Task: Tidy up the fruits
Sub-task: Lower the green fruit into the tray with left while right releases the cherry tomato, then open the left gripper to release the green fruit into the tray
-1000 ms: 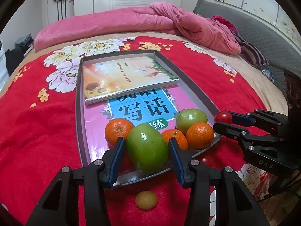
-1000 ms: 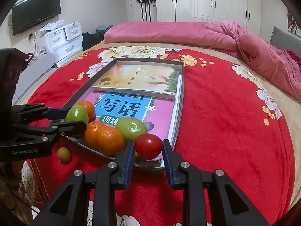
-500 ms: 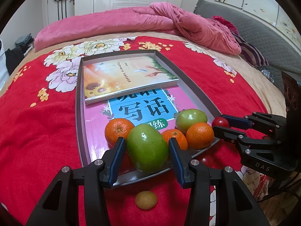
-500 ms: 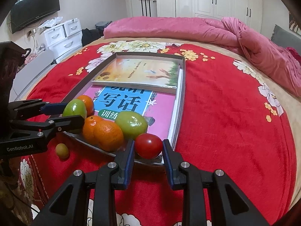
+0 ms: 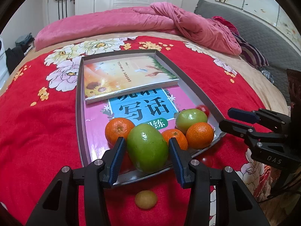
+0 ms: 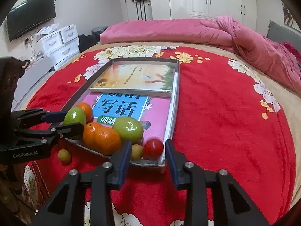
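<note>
Two grippers are facing the tray [image 5: 80,101] on the bed. Left gripper [image 5: 147,153] is straddling a green fruit [image 5: 147,147] (gaps beside both pads, jaws released) in the tray's near end. Right gripper [image 6: 147,151] is gaping, a red fruit [image 6: 153,148] lying loose in the tray corner between its fingers.

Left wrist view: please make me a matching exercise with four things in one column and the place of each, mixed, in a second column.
Things:
1. large green fruit
2. small yellowish fruit
3. sunflower book
4. pink book

Places:
a. far end of the tray, partly covering another book
b. on the red bedspread, outside the tray
c. flat in the tray, with tangerines on it
d. between the fingers of the left gripper

Pairs: 1-d, 2-b, 3-a, 4-c
</note>
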`<control>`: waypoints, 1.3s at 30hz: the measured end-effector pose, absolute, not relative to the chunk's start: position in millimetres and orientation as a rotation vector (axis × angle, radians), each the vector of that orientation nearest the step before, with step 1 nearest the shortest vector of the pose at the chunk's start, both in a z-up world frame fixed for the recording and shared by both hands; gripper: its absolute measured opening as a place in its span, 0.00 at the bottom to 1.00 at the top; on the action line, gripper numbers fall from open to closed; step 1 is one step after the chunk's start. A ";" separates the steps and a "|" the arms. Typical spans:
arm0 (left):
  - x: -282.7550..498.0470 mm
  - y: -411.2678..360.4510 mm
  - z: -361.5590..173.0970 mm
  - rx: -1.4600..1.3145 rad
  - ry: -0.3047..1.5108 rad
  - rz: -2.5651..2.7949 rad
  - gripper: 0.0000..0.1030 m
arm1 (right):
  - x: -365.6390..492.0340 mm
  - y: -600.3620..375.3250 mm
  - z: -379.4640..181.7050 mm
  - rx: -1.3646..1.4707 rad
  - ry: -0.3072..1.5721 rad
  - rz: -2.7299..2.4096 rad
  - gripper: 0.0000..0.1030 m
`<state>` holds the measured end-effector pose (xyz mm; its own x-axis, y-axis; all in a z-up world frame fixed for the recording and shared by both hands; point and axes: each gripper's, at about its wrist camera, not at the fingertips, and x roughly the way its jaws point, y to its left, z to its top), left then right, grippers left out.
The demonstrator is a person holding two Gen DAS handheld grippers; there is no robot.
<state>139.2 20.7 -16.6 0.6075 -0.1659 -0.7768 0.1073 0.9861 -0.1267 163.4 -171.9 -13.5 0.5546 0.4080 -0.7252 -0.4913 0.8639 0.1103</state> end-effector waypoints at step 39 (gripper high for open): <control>125.8 34.2 6.1 -0.127 0.851 -0.123 0.68 | 153.6 -183.3 13.2 -0.044 0.764 0.515 0.64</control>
<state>125.8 34.2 6.1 0.6531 -0.1586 -0.7405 0.0571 0.9854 -0.1607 153.6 -183.3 13.2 0.6051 0.4293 -0.6704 -0.4603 0.8758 0.1454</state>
